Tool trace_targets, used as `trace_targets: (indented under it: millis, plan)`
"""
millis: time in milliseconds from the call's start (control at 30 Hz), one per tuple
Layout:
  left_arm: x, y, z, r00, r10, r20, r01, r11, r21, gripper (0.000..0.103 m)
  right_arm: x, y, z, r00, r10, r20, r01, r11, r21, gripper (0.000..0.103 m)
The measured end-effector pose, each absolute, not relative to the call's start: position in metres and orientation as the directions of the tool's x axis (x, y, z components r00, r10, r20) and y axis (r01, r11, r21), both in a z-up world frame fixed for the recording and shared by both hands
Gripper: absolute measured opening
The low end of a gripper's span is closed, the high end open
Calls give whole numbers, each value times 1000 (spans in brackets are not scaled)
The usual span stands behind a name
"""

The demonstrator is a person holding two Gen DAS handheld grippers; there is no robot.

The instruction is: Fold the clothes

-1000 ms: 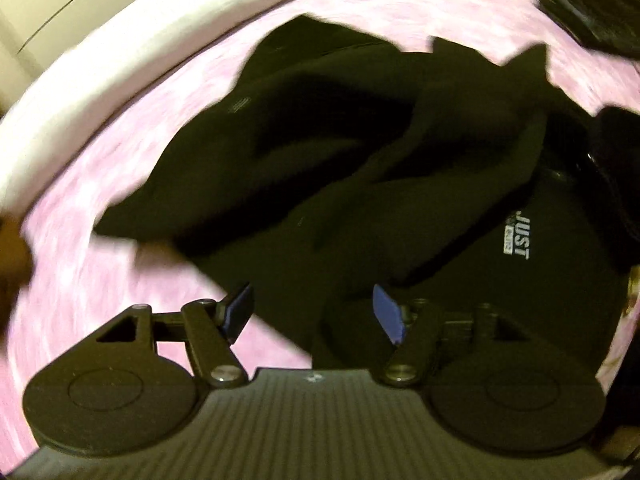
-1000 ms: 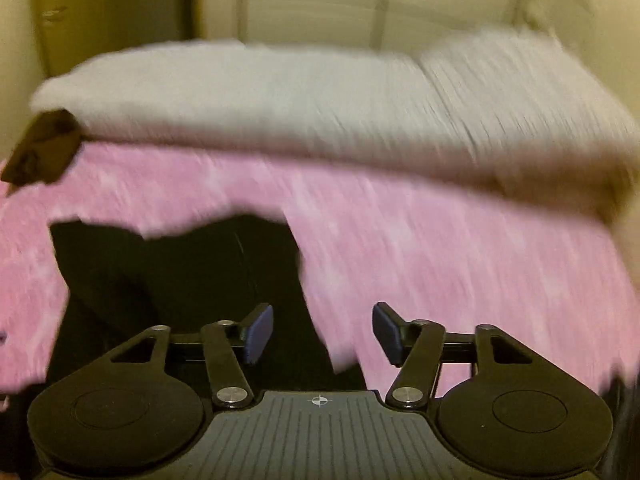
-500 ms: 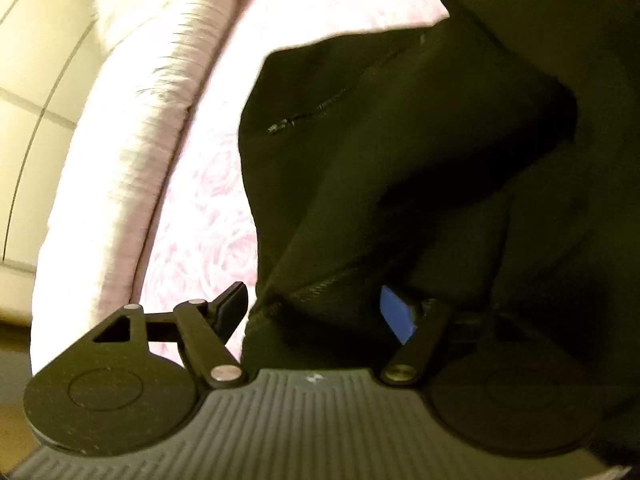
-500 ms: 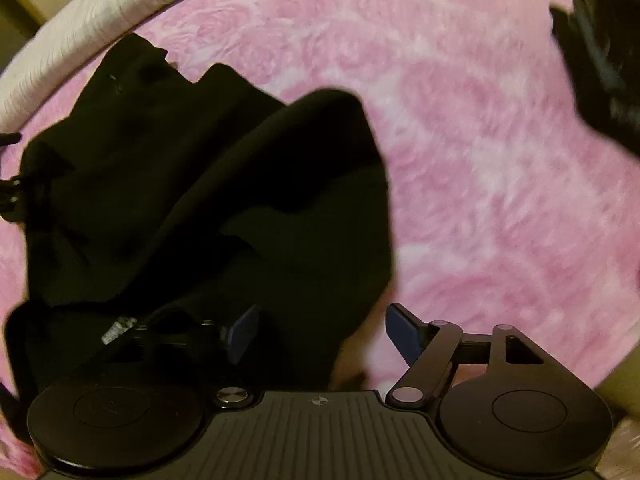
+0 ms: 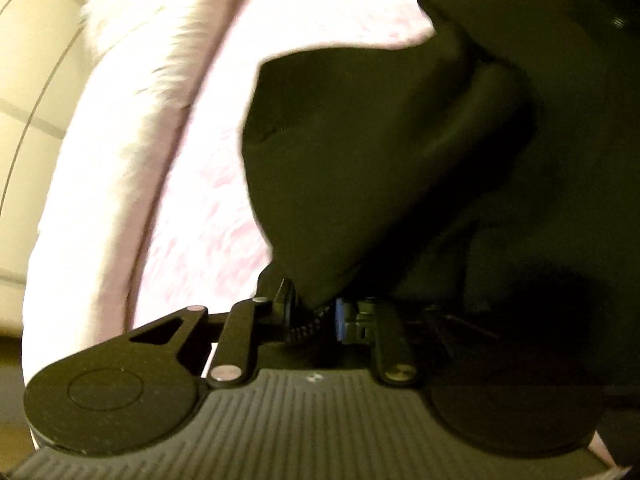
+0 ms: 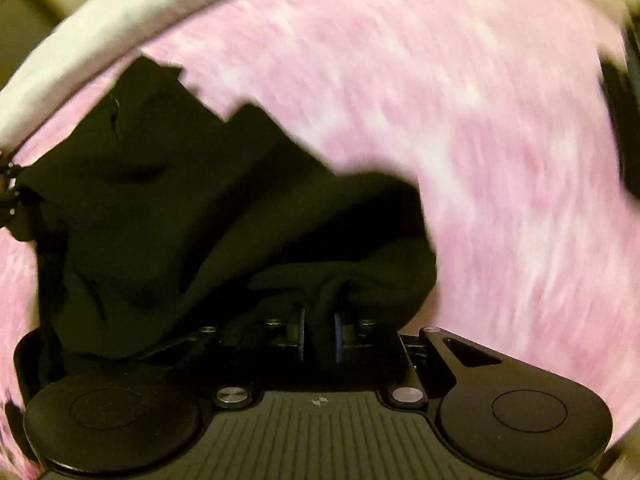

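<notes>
Left wrist — black garment (image 5: 360, 160) pinched between jaws (right likewise).

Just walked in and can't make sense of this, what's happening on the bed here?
A person with a gripper in each hand is folding a black garment on a pink blanket. The left gripper is shut on a zippered edge of the garment, and the right gripper is shut on a bunched fold of it. Both views are blurred by motion. The garment is still rumpled, not yet a neat fold. A white cover runs along the blanket's far edge.
</notes>
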State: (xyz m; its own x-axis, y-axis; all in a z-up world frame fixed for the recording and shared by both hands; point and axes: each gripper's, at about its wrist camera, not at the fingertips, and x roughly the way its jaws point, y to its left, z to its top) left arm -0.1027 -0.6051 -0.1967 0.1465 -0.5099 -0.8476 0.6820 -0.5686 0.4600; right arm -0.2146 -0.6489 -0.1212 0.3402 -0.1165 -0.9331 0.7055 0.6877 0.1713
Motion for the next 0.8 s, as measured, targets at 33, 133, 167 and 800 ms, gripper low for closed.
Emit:
trace_targets:
  millis: [33,133,167,800]
  plan:
    - [-96,-589,-182,157,-500,-852,723,-529,444,15,-207,-654,-105,353,-131,-926,679,717,157,11]
    - [-83,-532,-139,185,-467,-865,823,-408,396,14,-173,-675,-51,407,-163,-899,591,797,123,11]
    - [-85,-513,-127,197,-453,-869,843,-374,386,14,-157,-680,-33,430,-167,-887,549,829,110,11]
    - [-57,-384,-90,372,-186,-909,889,353,292,23,102,-555,29,712,56,-700,-51,998,28,73]
